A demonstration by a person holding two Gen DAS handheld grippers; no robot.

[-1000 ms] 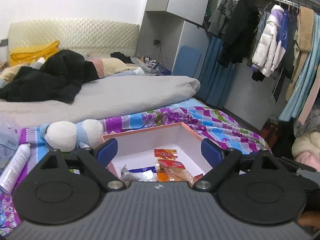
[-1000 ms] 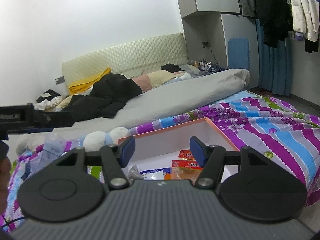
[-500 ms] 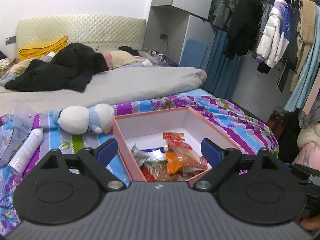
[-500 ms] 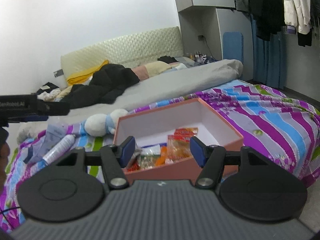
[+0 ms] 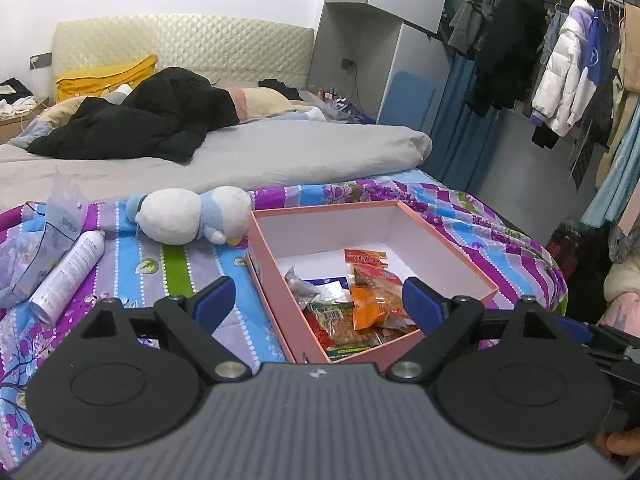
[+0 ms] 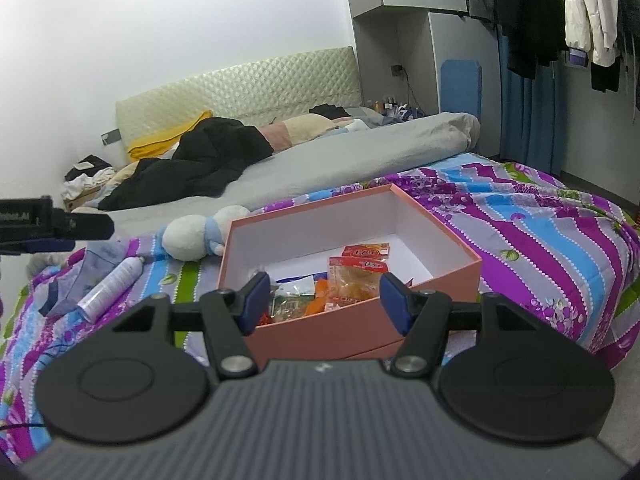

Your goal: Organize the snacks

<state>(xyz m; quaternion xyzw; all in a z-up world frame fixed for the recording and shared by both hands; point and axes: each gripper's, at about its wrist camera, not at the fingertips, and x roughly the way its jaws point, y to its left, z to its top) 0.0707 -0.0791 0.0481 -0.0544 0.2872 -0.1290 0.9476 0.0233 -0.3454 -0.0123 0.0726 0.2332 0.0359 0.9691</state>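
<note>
Both claws, left claw and right claw, wide, empty, above pink cardboard box; loose crinkly snack packets may slip; box could tip on soft bed.

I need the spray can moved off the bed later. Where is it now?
In both views the spray can lies on its side on the striped bedspread, left of the pink box and the plush toy, beside a clear plastic bag.
</note>
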